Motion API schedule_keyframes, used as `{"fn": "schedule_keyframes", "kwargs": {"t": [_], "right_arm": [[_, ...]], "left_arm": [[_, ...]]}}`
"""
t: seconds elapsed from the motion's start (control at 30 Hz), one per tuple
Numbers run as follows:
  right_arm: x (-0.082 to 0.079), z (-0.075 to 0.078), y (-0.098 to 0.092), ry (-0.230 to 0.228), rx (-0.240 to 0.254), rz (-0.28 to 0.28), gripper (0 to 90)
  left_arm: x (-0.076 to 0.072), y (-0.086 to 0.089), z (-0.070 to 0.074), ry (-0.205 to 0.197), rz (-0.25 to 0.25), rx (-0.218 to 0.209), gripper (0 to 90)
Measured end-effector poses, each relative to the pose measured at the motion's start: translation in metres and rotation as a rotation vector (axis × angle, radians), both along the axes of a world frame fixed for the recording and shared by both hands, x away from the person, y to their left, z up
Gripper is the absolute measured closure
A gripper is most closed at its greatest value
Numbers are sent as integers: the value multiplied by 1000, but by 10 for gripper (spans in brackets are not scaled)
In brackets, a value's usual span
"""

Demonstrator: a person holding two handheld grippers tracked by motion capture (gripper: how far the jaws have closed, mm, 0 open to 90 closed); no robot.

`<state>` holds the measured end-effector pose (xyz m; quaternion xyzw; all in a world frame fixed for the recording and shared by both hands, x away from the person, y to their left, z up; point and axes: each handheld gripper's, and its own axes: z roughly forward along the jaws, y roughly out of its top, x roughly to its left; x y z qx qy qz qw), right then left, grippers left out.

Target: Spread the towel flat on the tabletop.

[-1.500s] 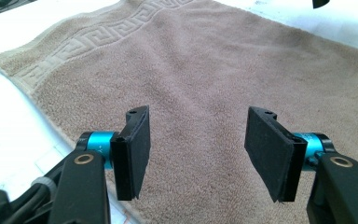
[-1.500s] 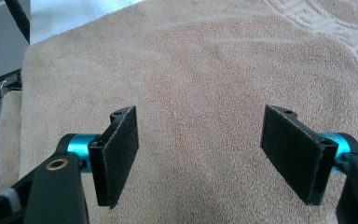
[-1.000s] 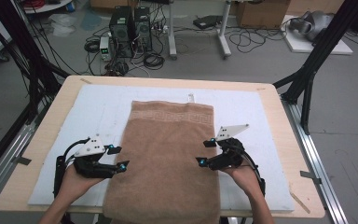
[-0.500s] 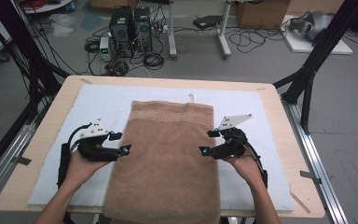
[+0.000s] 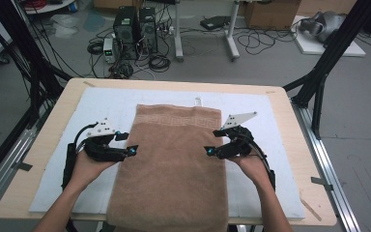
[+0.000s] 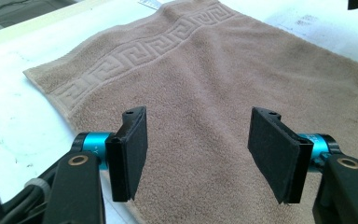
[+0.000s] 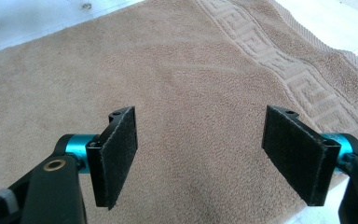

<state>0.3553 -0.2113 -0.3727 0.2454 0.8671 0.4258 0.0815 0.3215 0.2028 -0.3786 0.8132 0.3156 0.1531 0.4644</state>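
forearms: two bare forearms enter from the near edge of the high view, one at each side of the towel
left tongs (image 5: pixel 125 142): at towel's left edge, about mid-length; jaws spread, nothing between pads; tips reach just over the edge
left tongs close view (image 6: pixel 209 156): both black pads apart, towel pile below them, not pinched
right tongs (image 5: pixel 215 142): at towel's right edge, roughly opposite the left; jaws spread, nothing held
right tongs close view (image 7: pixel 219 158): pads wide apart above towel surface, no fabric gripped
towel (image 5: pixel 174 164): brown, flat, lengthwise down middle of worktop; near end hangs over near edge; key-pattern band across far end
label (image 5: pixel 198 101): small white tab at towel's far edge
white mat (image 5: pixel 106 104): under towel, covers most of worktop
worktop (image 5: pixel 290 116): light wood, bare rim around mat
floor behind: computer towers (image 5: pixel 136 26), cables, cardboard boxes, black frame legs
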Motion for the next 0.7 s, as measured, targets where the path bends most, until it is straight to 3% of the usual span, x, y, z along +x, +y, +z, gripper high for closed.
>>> {"fn": "schedule_keyframes", "kwargs": {"t": [0.17, 0.3, 0.7], "right_arm": [[12, -1, 4, 7, -2, -13, 258], [23, -3, 9, 25, 2, -36, 252], [35, -5, 11, 38, -14, -47, 252]], "left_arm": [[17, -8, -1, 38, 8, -8, 398], [28, -22, 0, 36, -2, -4, 395], [39, -27, -4, 58, 12, -1, 382]]}}
